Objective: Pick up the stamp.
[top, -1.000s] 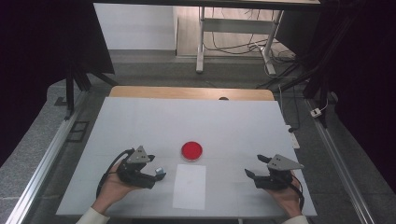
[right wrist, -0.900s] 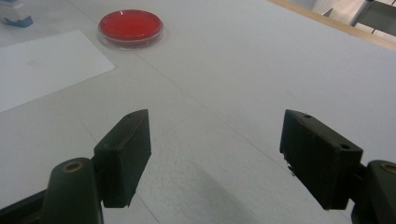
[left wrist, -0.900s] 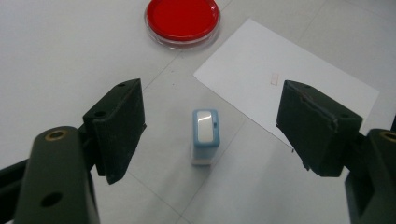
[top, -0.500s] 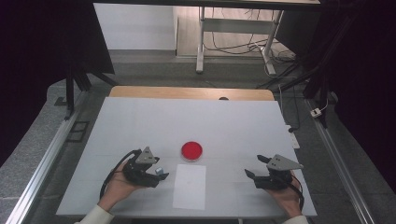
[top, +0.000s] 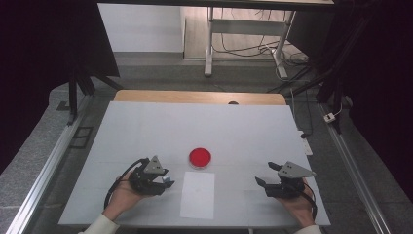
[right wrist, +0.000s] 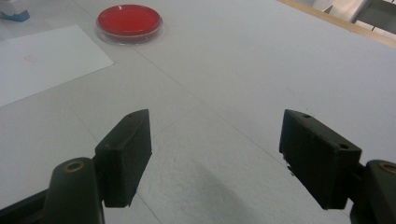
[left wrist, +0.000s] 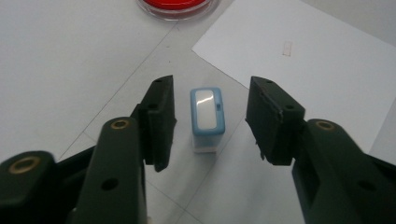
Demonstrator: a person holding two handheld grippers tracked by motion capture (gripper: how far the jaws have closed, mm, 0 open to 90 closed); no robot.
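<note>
In my left gripper view the red dish (left wrist: 178,6) is cut off by the top edge; my right gripper view crops the blue stamp (right wrist: 11,11) at its corner; the mark on the paper (right wrist: 31,58) is too faint to read.

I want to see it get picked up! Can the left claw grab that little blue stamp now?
Probably yes. The left claw is open with the blue stamp standing between its jaws, untouched, nothing blocking it.
</note>
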